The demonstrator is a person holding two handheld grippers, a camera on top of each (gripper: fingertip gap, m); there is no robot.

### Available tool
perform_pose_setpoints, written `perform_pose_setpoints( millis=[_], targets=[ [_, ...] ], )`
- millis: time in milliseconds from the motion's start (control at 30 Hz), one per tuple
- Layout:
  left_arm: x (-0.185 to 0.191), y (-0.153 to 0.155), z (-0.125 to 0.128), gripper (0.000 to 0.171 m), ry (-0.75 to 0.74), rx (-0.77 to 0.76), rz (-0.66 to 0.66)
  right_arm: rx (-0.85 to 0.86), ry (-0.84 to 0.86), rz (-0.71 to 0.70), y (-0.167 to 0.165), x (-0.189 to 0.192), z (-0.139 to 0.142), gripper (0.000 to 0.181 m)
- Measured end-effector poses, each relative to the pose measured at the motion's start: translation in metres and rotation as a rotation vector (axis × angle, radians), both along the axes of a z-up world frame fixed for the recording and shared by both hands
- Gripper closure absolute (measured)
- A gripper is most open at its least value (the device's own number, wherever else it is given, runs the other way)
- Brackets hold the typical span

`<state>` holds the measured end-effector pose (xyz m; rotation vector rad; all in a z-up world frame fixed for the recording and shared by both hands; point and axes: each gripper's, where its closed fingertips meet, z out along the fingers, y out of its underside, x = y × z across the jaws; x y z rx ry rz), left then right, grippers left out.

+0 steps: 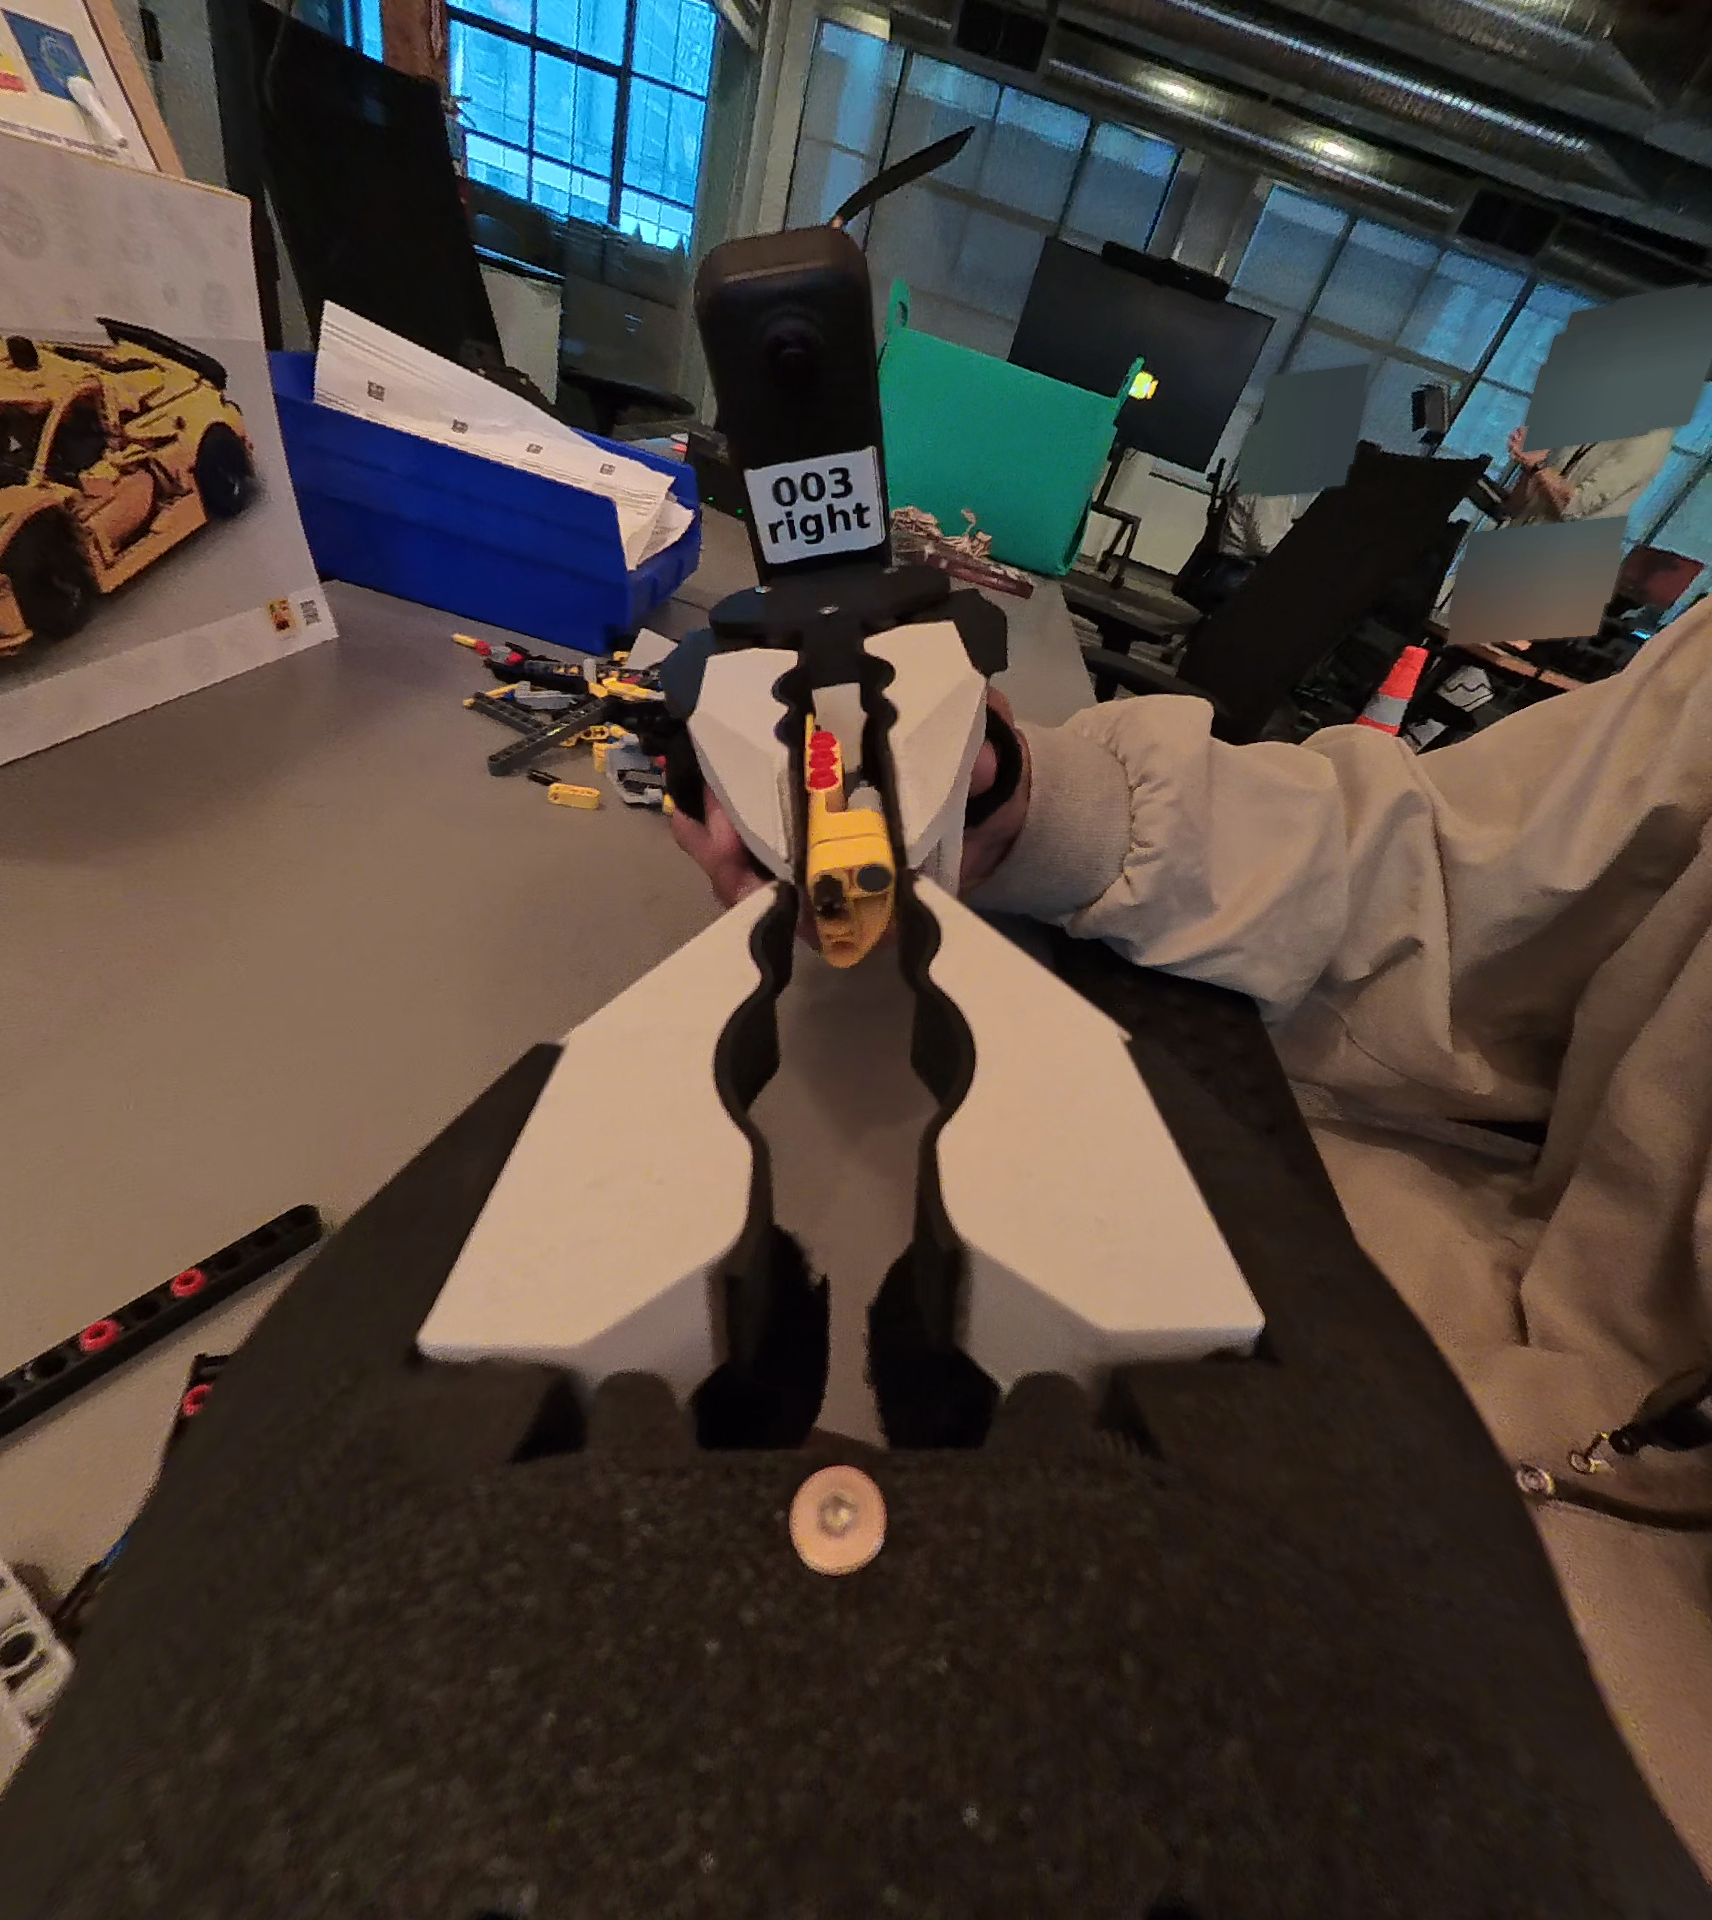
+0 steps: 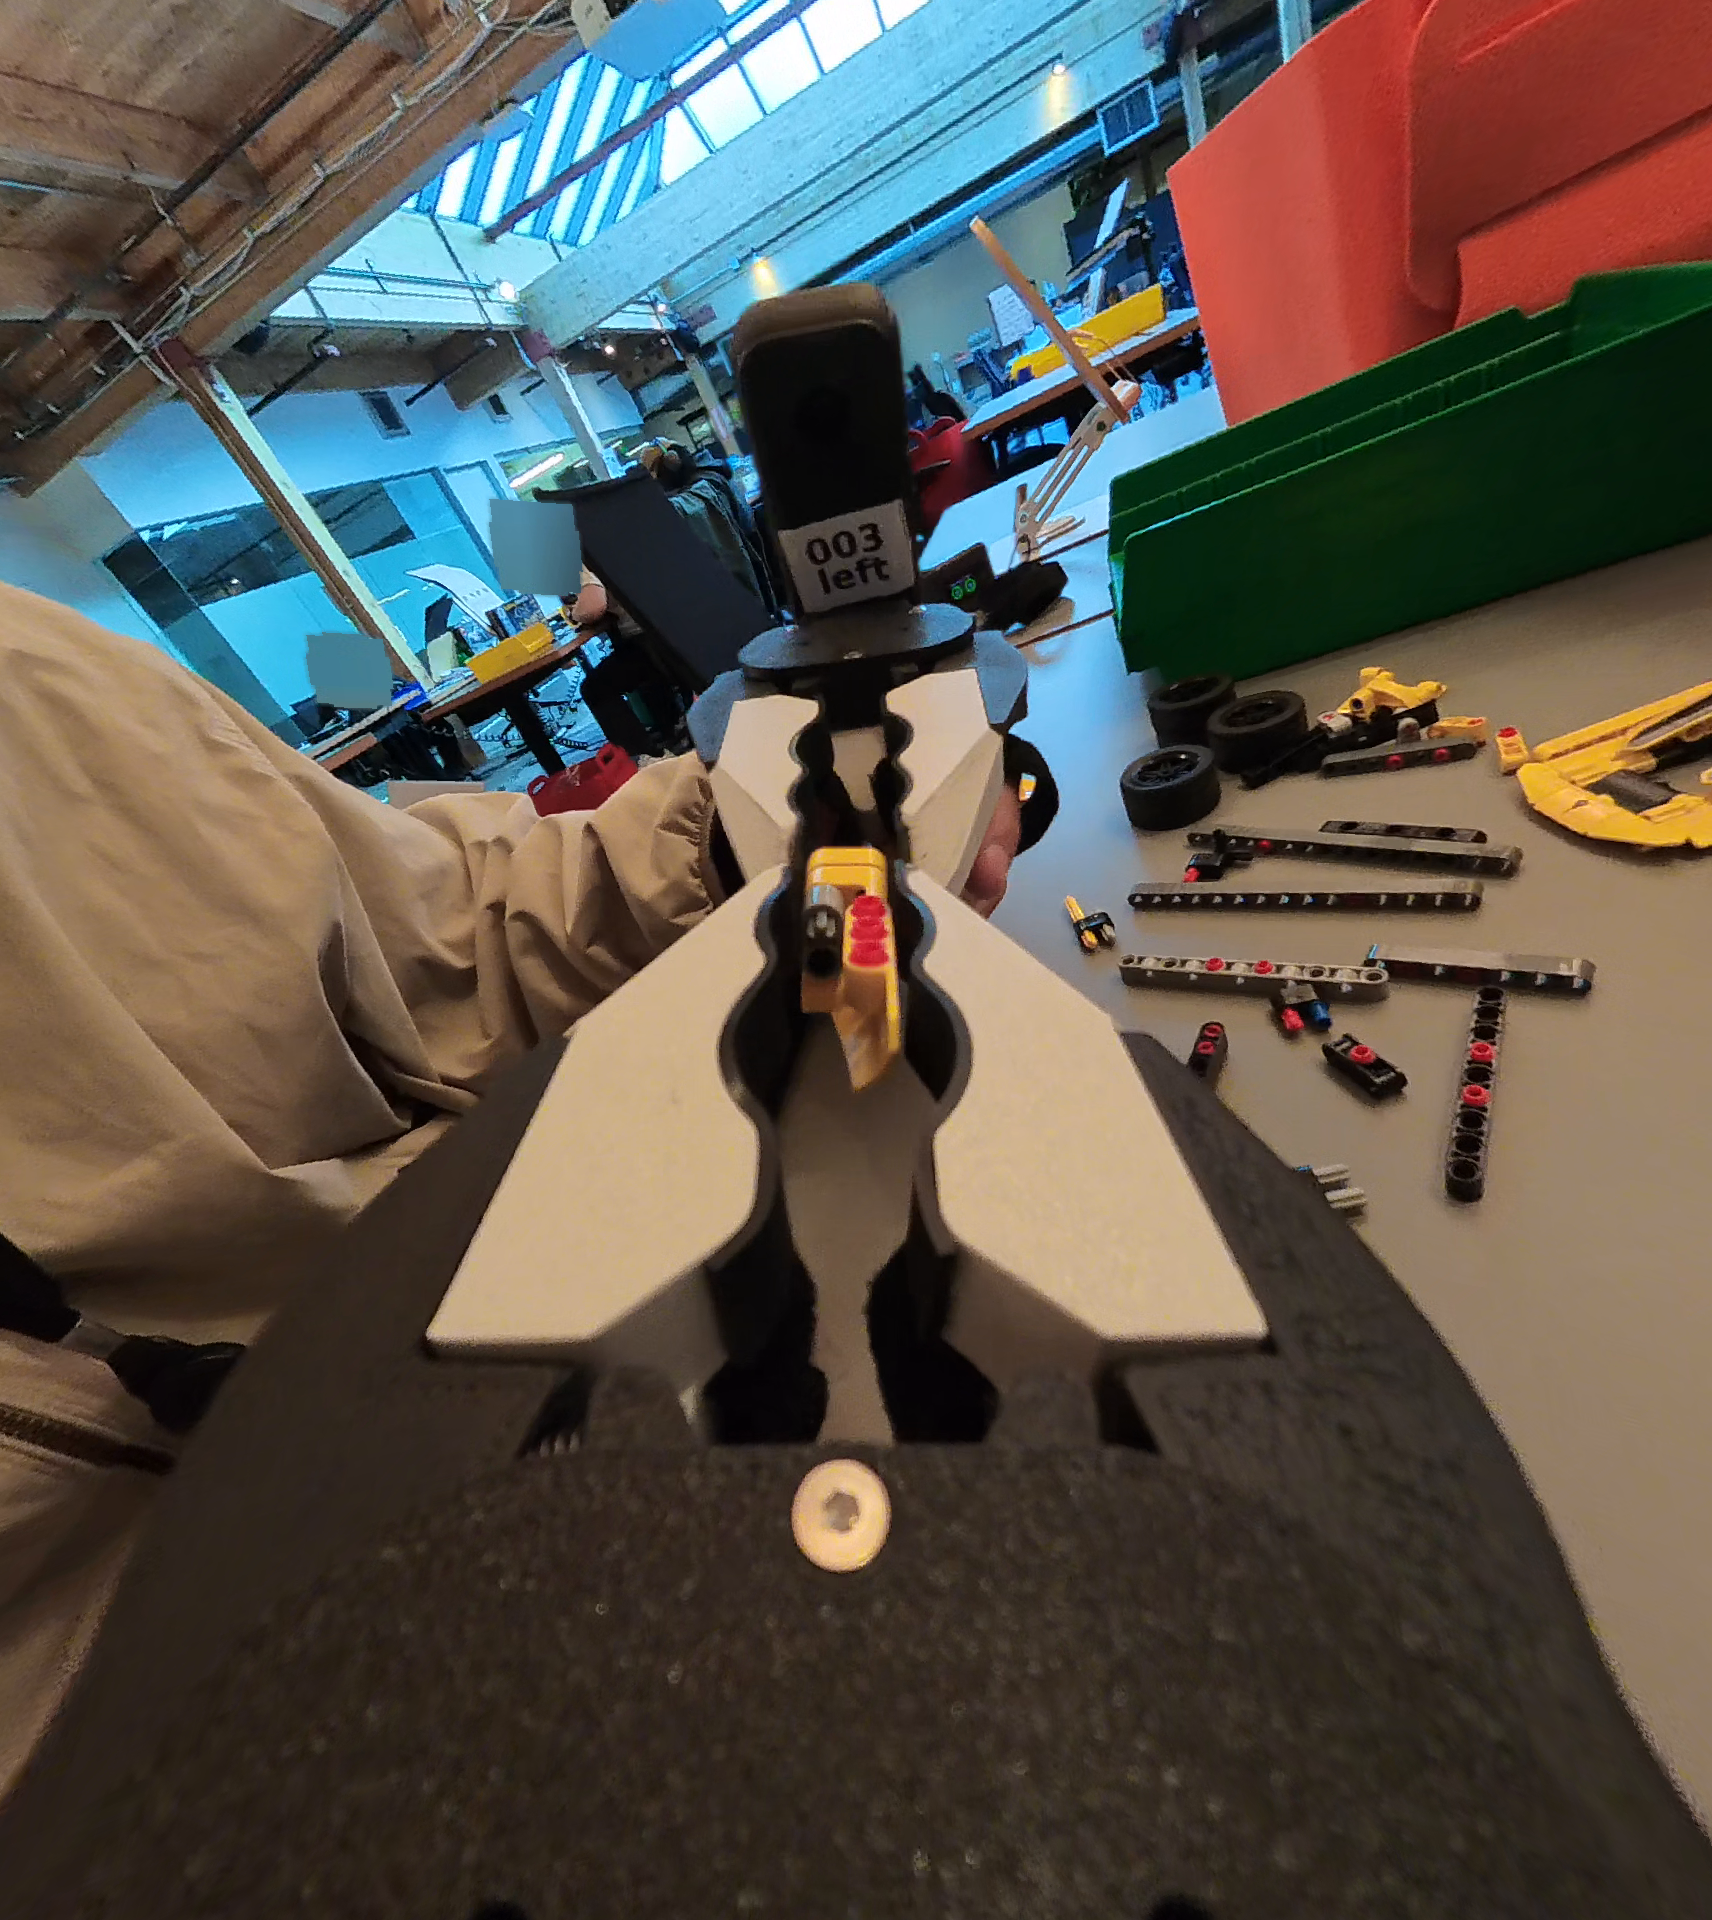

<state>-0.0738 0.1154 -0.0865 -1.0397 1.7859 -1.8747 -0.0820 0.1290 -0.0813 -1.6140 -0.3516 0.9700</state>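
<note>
My two grippers face each other tip to tip above a grey table [image 1: 239,966]. Between them is a small yellow brick assembly [image 1: 847,878] with red pins [image 1: 823,753] and a dark round pin. In the left wrist view my left gripper [image 1: 850,909] is closed around its near end, and the right gripper [image 1: 839,821] grips its far part with the red pins. In the right wrist view the same yellow assembly [image 2: 850,961] sits between the tips of my right gripper [image 2: 847,899], and the left gripper [image 2: 847,831] holds its far end. A person's hands in beige sleeves hold both grippers.
Left of the left gripper lie a black beam with red pins [image 1: 119,1330], a pile of loose parts [image 1: 571,717], a blue bin [image 1: 478,520] and a picture of a yellow car [image 1: 73,488]. Right of the right gripper lie black beams [image 2: 1351,896], black wheels [image 2: 1195,748], a yellow car body part [image 2: 1683,764] and a green bin [image 2: 1454,520]. Both grippers' tips are close together, under 4 cm apart.
</note>
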Motion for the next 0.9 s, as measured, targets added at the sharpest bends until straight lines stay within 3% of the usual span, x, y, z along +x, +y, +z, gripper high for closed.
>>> perform_pose_setpoints(
  millis=[900],
  targets=[
    [0.001, -0.001, 0.018, 0.158, -0.118, -0.01, 0.052, 0.053, -0.023, 0.001, -0.007, 0.006, 0.014, 0.166]
  ],
)
